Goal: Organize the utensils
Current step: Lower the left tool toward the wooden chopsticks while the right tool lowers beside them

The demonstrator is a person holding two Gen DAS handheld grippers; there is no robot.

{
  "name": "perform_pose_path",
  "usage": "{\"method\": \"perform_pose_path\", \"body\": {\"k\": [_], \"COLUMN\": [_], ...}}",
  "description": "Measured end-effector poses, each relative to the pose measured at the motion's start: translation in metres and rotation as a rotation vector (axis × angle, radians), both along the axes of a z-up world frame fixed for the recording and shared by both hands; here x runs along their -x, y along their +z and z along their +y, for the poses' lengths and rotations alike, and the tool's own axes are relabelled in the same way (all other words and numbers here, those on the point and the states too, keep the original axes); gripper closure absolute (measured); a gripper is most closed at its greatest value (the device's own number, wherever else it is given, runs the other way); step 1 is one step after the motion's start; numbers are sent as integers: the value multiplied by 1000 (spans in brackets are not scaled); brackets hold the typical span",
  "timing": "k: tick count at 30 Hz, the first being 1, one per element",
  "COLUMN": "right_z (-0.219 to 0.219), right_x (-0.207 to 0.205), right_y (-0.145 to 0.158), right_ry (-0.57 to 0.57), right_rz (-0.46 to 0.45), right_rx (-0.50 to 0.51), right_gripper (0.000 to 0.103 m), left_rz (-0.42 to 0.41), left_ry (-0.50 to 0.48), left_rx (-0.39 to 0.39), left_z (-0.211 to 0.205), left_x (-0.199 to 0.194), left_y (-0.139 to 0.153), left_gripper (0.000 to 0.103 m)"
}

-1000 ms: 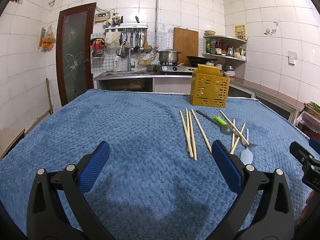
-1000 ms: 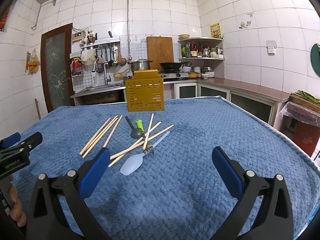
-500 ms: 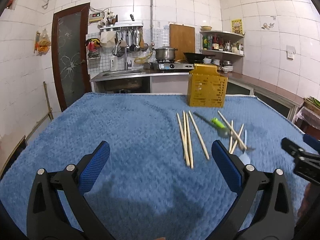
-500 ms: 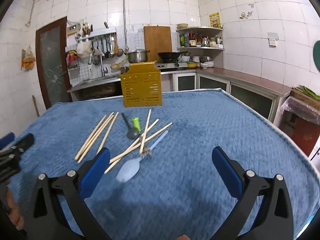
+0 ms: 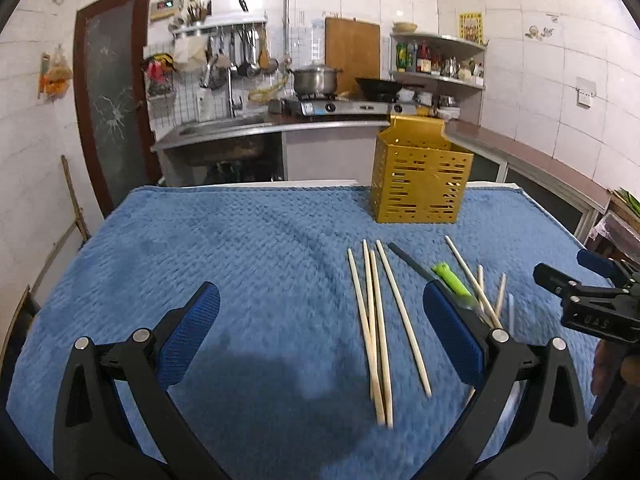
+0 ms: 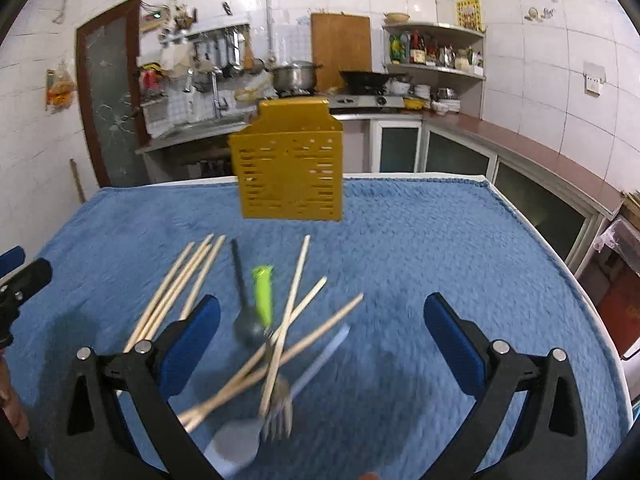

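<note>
Both our grippers, left (image 5: 320, 334) and right (image 6: 322, 336), have advanced over the blue-covered table (image 5: 240, 248) since a second ago, fingers spread wide and empty. Four chopsticks (image 5: 376, 332) now lie between the left fingers; the crossed chopsticks (image 6: 288, 328), fork (image 6: 278, 408) and pale spoon (image 6: 240, 438) lie beneath the right. Beyond stands the yellow holder (image 6: 290, 172).

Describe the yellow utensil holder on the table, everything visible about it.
The yellow utensil holder is a boxy, plastic-looking caddy with rows of slotted openings in its walls and a raised back panel. It stands upright at the far edge of the blue cloth, beyond the loose utensils. Nothing touches it except the cloth beneath; its inside is not visible.
</note>
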State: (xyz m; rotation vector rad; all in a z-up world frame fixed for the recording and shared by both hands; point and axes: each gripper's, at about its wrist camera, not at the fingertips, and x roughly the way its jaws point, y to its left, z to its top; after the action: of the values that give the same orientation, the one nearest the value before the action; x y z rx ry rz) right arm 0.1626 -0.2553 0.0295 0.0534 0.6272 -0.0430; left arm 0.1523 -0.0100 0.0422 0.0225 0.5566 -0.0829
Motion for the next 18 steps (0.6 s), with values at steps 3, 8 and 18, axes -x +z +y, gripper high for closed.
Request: {"method": "perform_pose_path", "body": {"k": [3,8,18], "right_z": [1,-2,-1], "right_x": [-34,-79,-128], "right_y": [-10,-25,-42], "right_ry": [-5,-21,-38], "right_rz": [42,89,157], "right_rx": [-2,-34,2], "right_gripper": [4,4,4], "left_rz": [62,171,267], "left_ry": [-14,-19,-21], "left_rx": [19,42,28], "left_z": [-3,-4,-17], "left_x": [-41,-100,-167], "left_y": [-4,-19,-45], "left_gripper": [5,5,5]}}
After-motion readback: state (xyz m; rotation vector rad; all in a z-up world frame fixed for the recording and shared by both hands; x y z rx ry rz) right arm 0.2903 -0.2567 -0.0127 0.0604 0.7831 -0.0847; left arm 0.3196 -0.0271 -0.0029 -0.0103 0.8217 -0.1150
